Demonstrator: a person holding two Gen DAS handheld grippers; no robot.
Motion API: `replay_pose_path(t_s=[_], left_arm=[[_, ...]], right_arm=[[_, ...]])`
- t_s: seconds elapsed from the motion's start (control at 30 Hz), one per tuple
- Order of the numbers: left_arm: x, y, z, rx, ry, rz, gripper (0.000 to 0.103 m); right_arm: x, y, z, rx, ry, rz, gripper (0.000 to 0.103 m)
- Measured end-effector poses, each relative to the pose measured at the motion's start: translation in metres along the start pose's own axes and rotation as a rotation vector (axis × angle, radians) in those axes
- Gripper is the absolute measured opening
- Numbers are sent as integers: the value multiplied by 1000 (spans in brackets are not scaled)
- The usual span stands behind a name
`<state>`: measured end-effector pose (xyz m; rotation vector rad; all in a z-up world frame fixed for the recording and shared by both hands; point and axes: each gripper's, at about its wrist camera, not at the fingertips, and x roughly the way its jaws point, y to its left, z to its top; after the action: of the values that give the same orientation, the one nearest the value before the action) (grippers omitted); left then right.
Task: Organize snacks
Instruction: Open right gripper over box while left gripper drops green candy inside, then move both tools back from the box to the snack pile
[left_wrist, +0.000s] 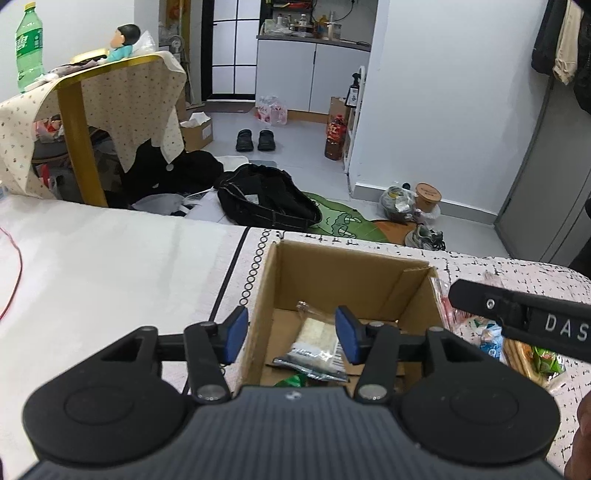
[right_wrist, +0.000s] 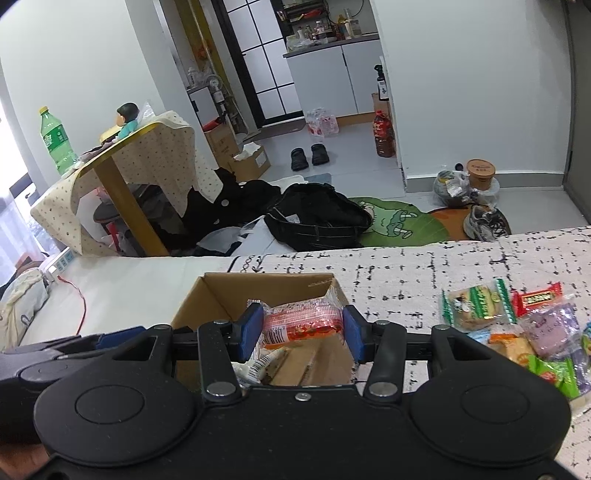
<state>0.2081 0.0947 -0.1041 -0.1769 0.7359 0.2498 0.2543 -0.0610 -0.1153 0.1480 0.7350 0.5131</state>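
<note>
An open cardboard box (left_wrist: 328, 275) stands on the patterned cloth; it also shows in the right wrist view (right_wrist: 221, 295). Inside it lies a clear and silver snack packet (left_wrist: 314, 345). My left gripper (left_wrist: 291, 334) is open and empty, its fingers astride the box's left wall. My right gripper (right_wrist: 303, 328) is shut on a red and white snack packet (right_wrist: 301, 323), held over the box's right side. The right gripper also shows at the right of the left wrist view (left_wrist: 517, 310). A pile of loose snacks (right_wrist: 517, 321) lies on the cloth to the right of the box.
The surface is a bed or table with a white sheet (left_wrist: 110, 266) and a patterned cloth (right_wrist: 424, 266). A red cable (right_wrist: 79, 310) lies at the left. Beyond the edge are a black bag (right_wrist: 317, 214), a draped side table (right_wrist: 140, 155) and a green bottle (right_wrist: 55, 140).
</note>
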Motion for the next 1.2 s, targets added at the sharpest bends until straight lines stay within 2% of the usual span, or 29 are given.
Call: replay_pose_path(t_s=[0.07,0.13,0.17,0.2,0.27,0.43,0.63,0.77,0.9,1.03,1.2], left_arm=[[0,3,-1,-11,3,7,59],[-1,5,-3,-19,5,16,62],[-1,6,-2,-22,7,21,65],[-1,6,-2,-24,9,25,66],[-1,7,-2,-24,14,36,72],[0,1,-4,-1,31,49,77],[-11,-10,-6,2,5,33,83],[-20,-18,-6,-8,-8,14,87],[-26,-28,-7,-13,-10,-26,90],[-31,-41,-12,15,-17,-62,96],[-35,-60,-21,57,-7,-109,98]], right_arm=[[2,2,3,-7,-10,29,52],[4,3,6,-17,-13,43,70],[4,2,7,-17,-18,36,83],[2,0,9,-11,-28,28,89],[-1,-6,10,12,-33,25,90],[-9,-21,5,58,-14,-5,91],[-25,-30,-7,63,-6,-25,98],[-41,-38,-16,62,-3,-39,103],[-56,-48,-24,67,3,-53,103],[-69,-59,-31,59,12,-76,103],[-82,-74,-39,67,14,-100,103]])
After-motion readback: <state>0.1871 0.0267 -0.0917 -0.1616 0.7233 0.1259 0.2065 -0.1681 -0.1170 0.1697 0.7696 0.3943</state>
